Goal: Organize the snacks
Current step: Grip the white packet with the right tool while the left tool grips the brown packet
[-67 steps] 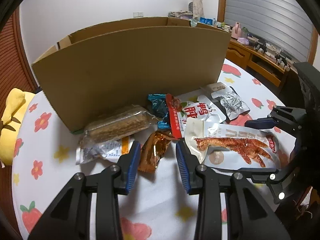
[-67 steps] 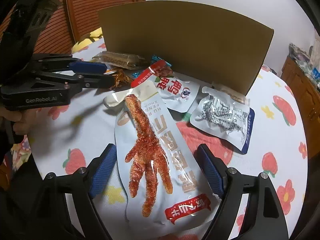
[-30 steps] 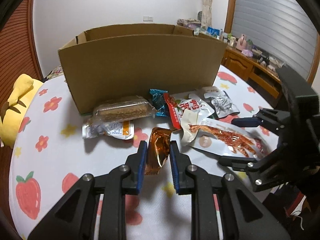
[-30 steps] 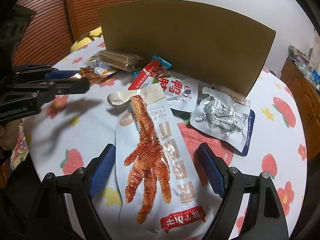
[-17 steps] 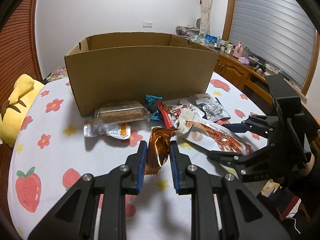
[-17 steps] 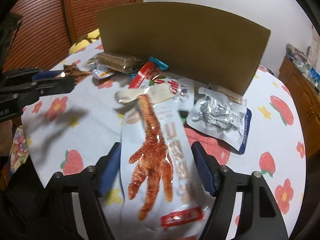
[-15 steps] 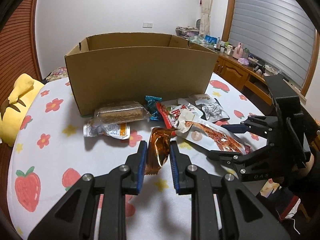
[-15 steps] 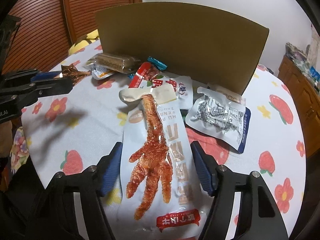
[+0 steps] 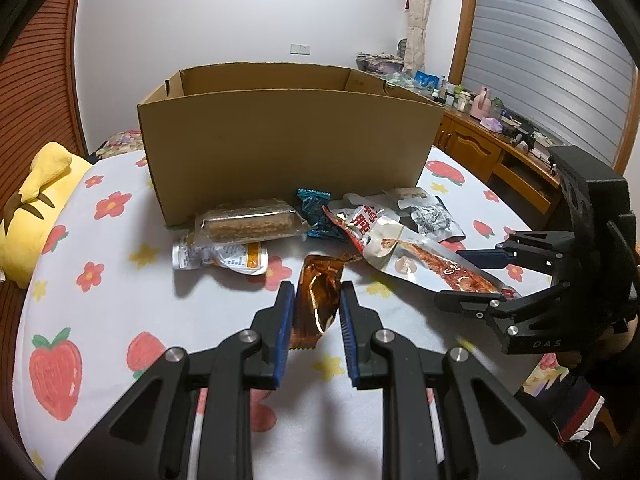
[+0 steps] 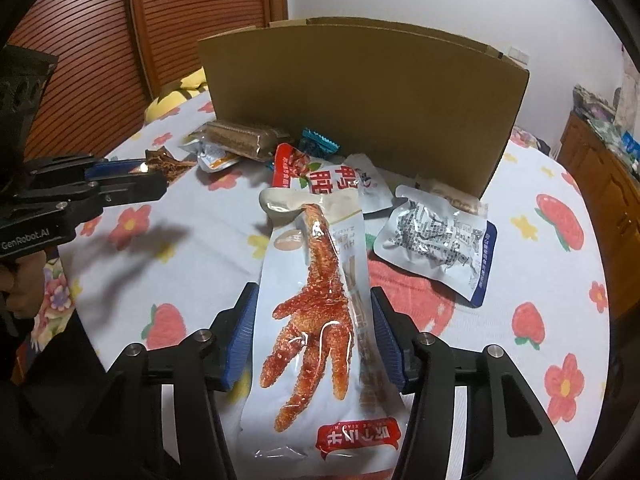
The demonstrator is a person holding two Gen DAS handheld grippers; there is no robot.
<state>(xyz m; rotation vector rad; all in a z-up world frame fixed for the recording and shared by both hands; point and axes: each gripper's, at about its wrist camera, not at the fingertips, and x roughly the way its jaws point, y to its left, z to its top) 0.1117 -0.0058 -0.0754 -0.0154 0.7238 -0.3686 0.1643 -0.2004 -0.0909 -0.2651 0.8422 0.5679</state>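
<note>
On the desk (image 9: 100, 320) I saw the cardboard box (image 9: 288, 148) standing behind the snacks. My right gripper (image 10: 314, 344) had its fingers closed on the chicken foot packet (image 10: 316, 320). My left gripper (image 9: 316, 312) held the small orange packet (image 9: 318, 300) above the desk.

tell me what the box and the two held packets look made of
Box: corrugated cardboard, matte brown, raw cut rim. Orange packet in the left gripper: probably metallised foil film, creased with sharp glints. Chicken-foot pouch in the right gripper: glossy plastic film, seemingly with a clear window.
</note>
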